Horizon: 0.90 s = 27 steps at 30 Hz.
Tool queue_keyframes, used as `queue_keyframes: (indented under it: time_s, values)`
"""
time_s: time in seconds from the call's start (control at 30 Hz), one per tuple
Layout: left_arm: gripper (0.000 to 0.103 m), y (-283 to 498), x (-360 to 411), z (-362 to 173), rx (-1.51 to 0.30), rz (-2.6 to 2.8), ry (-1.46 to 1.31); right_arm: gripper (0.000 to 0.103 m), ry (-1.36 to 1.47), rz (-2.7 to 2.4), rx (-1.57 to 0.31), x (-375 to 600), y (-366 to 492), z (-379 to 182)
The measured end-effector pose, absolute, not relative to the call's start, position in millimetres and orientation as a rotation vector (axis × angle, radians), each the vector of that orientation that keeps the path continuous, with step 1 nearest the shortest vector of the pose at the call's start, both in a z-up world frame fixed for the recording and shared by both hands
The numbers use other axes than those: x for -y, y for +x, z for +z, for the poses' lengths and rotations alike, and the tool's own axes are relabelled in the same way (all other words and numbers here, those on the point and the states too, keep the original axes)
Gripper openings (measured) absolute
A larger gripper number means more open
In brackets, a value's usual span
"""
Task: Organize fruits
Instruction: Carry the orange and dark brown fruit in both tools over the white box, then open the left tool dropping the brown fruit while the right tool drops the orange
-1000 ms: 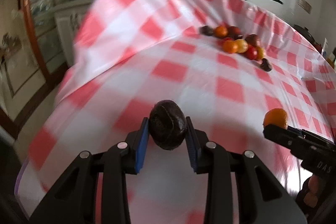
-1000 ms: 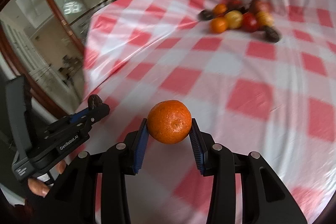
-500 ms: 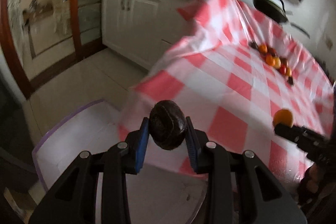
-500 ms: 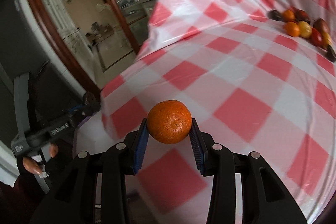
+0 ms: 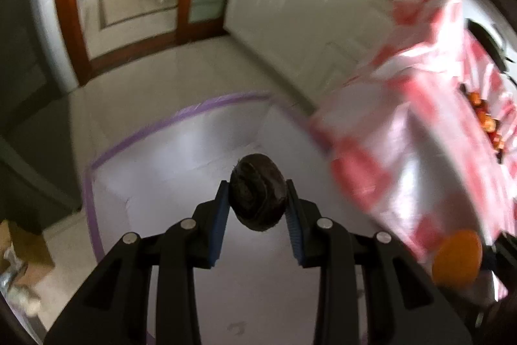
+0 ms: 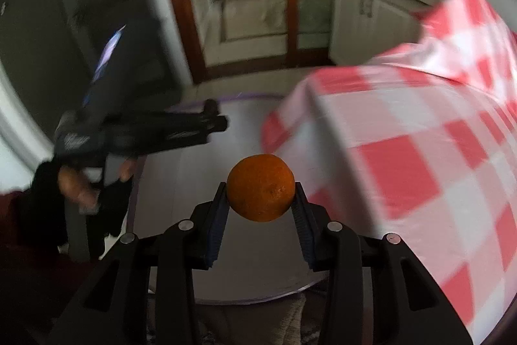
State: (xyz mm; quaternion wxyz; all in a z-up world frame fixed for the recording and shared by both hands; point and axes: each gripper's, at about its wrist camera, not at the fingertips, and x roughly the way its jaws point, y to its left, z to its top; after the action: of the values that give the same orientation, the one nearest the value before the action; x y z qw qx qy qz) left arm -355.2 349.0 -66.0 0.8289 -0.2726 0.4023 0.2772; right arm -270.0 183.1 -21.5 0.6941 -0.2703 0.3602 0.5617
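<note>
- L gripper (image 5: 257,217): jaws clamped on dark fruit (image 5: 257,192), wrinkled brown-black skin, centre of left-wrist frame. Prob. light, skin looks leathery, maybe soft inside; you've got it across the widest part, so go easy on squeeze.
- R gripper (image 6: 261,209): jaws clamped on orange (image 6: 261,187), centre of right-wrist frame. Round, firm-ish, pebbled peel, decent friction; pads sit at its equator, good hold. It'll roll once you set it down.
- Fruit pile (image 5: 483,115): far right of left-wrist frame, on checked tablecloth (image 6: 420,151). Blurred, can't count.
- White bin (image 5: 200,144), purple rim: lower centre under both grippers, looks to be open-topped w/ plenty of room.
- Edges: cloth drapes off table just right of bin; watch you don't snag it. L and R tools are near each other, so keep them apart.
</note>
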Motion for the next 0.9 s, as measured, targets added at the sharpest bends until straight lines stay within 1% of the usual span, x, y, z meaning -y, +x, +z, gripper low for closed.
queue_keyframes:
  time_s: [0.13, 0.23, 0.37, 0.5, 0.67, 0.77, 0.83, 0.9]
  values:
    - [0.034, -354, -362, -99, -0.947, 0.631, -0.638, 0.039, -0.742, 1.258, -0.846, -208, -284, -60]
    - [0.034, -351, -364, -117, -1.002, 0.643, -0.664, 0.039, -0.851, 1.223, -0.917, -228, -287, -98]
    - [0.034, -349, -364, -142, -1.095, 0.686, -0.661, 0.039, -0.934, 1.186, -1.007, -246, -287, -131]
    - [0.035, -353, -366, -146, -1.114, 0.712, -0.65, 0.04, -1.009, 1.131, -1.086, -259, -285, -156]
    - [0.043, -348, -367, -155, -1.162, 0.718, -0.659, 0.04, -1.052, 1.062, -1.154, -266, -279, -175]
    - [0.054, -346, -371, -159, -1.173, 0.715, -0.654, 0.04, -1.059, 1.073, -1.144, -271, -282, -174]
    - [0.066, -347, -370, -158, -1.17, 0.721, -0.651, 0.04, -1.061, 1.077, -1.141, -275, -285, -174]
    - [0.07, -346, -369, -159, -1.17, 0.727, -0.644, 0.04, -1.06, 1.077, -1.141, -271, -287, -174]
